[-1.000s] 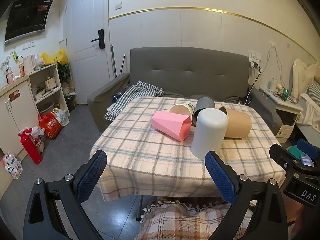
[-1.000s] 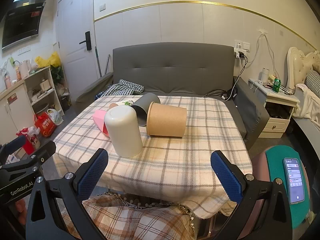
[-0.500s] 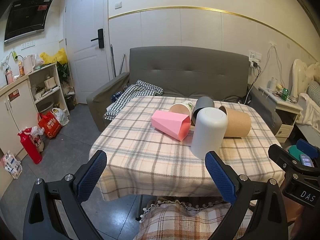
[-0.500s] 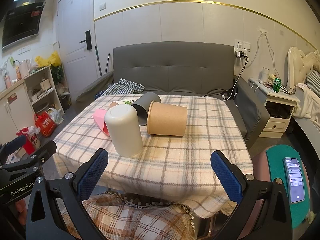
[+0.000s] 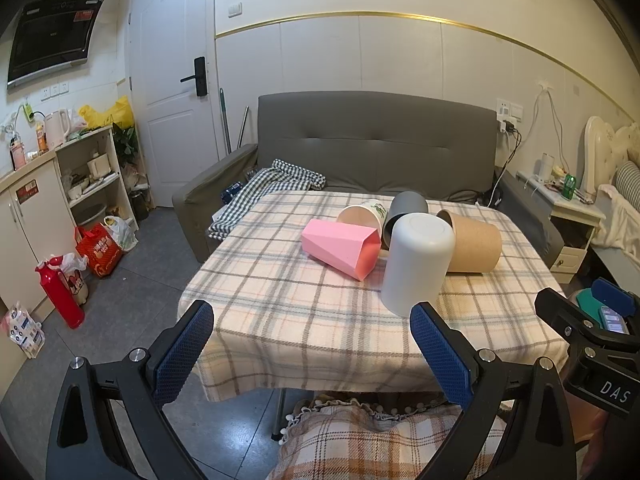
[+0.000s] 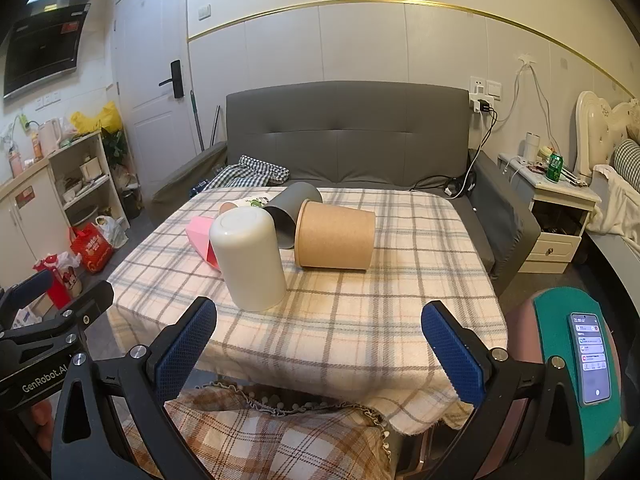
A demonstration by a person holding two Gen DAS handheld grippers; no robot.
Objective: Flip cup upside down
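A white cup (image 5: 418, 262) stands upside down on the checked tablecloth (image 5: 304, 312); it also shows in the right wrist view (image 6: 250, 258). Behind it, lying on their sides, are a pink faceted cup (image 5: 342, 248), a brown paper cup (image 5: 472, 246), a grey cup (image 5: 404, 210) and a printed paper cup (image 5: 362, 214). My left gripper (image 5: 312, 354) is open and empty in front of the table's near edge. My right gripper (image 6: 318, 354) is open and empty, also short of the table.
A grey sofa (image 5: 372, 148) stands behind the table. A checked cushion (image 6: 260, 436) lies below the near table edge. A phone (image 6: 591, 358) rests on a green pad at the right. Shelves (image 5: 94, 176) and a red extinguisher (image 5: 60, 294) stand at the left.
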